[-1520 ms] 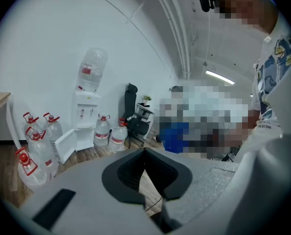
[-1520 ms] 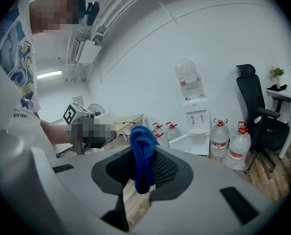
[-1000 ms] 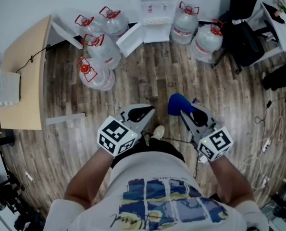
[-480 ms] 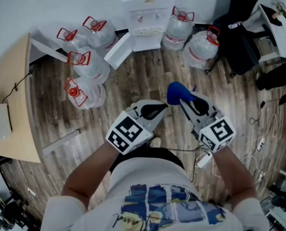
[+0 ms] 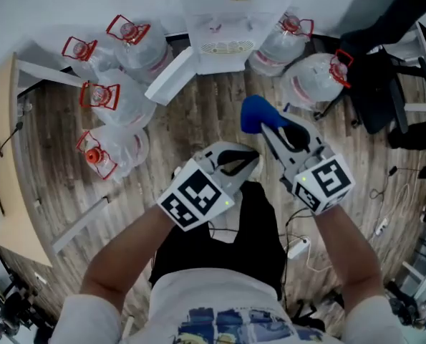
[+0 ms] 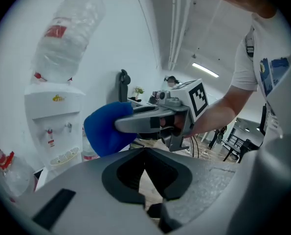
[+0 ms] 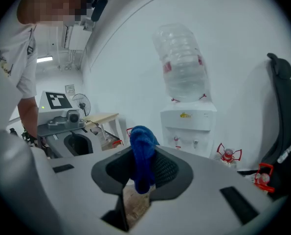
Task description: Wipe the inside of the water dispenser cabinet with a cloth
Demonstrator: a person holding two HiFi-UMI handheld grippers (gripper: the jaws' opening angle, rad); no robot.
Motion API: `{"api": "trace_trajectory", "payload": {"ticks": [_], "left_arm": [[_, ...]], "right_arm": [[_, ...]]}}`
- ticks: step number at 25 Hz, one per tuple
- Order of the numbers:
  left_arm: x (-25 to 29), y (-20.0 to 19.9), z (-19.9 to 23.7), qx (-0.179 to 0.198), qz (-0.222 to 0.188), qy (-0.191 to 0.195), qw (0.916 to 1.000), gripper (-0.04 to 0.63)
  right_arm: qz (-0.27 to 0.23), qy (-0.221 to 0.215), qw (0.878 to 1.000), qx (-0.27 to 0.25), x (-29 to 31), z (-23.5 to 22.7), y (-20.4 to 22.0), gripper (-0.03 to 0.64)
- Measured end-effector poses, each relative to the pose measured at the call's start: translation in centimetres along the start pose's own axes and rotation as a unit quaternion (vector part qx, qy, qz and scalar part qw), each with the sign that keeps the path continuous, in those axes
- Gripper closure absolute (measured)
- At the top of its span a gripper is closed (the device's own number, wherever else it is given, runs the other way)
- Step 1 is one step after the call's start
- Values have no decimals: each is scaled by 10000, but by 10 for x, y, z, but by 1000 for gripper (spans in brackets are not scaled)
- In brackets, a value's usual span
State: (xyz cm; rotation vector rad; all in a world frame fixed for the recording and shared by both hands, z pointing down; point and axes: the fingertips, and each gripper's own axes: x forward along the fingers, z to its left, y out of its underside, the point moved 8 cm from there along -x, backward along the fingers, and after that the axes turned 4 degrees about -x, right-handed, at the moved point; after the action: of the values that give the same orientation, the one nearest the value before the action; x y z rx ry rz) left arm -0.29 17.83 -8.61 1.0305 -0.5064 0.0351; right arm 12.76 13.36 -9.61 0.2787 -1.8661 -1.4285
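Observation:
The white water dispenser (image 5: 230, 20) stands against the far wall with its lower cabinet door (image 5: 171, 77) swung open to the left. My right gripper (image 5: 264, 124) is shut on a blue cloth (image 5: 253, 113), held above the floor a short way in front of the dispenser. In the right gripper view the blue cloth (image 7: 141, 141) bunches between the jaws, with the dispenser (image 7: 187, 126) straight ahead. My left gripper (image 5: 247, 158) is beside it, lower and to the left, shut with nothing in it. In the left gripper view the cloth (image 6: 108, 131) is just ahead.
Several large water jugs (image 5: 116, 95) lie left of the dispenser and two more (image 5: 313, 77) stand at its right. A black office chair (image 5: 391, 70) is at the right, a wooden desk (image 5: 5, 192) at the left. A power strip (image 5: 298, 248) and cables lie on the floor.
The dispenser and jugs have come nearer and larger as the person stepped toward them. Both grippers keep their pose, the right one still holding the cloth.

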Motion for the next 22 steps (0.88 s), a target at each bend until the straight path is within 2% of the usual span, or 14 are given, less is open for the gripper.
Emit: {"api": "trace_trajectory", "payload": {"ticks": [4,9,15,22], "left_arm": [[47,18,44,-137,117,-94,9998,594],[109,58,100,-266,163,30,9995,594],[169,95,155,-394,-23,43,9992,594],[228,151,209,-236,-236,494,9982,594]], "right_arm": [[160,-444,9985,-282,58,-44,31,532],[382,-998,9908,-830,140,-99,89,532],[453,-1481,9804,-1216,225,-151,152,532],[686,-1499,9724,-1650,310,-170,251,532]]}}
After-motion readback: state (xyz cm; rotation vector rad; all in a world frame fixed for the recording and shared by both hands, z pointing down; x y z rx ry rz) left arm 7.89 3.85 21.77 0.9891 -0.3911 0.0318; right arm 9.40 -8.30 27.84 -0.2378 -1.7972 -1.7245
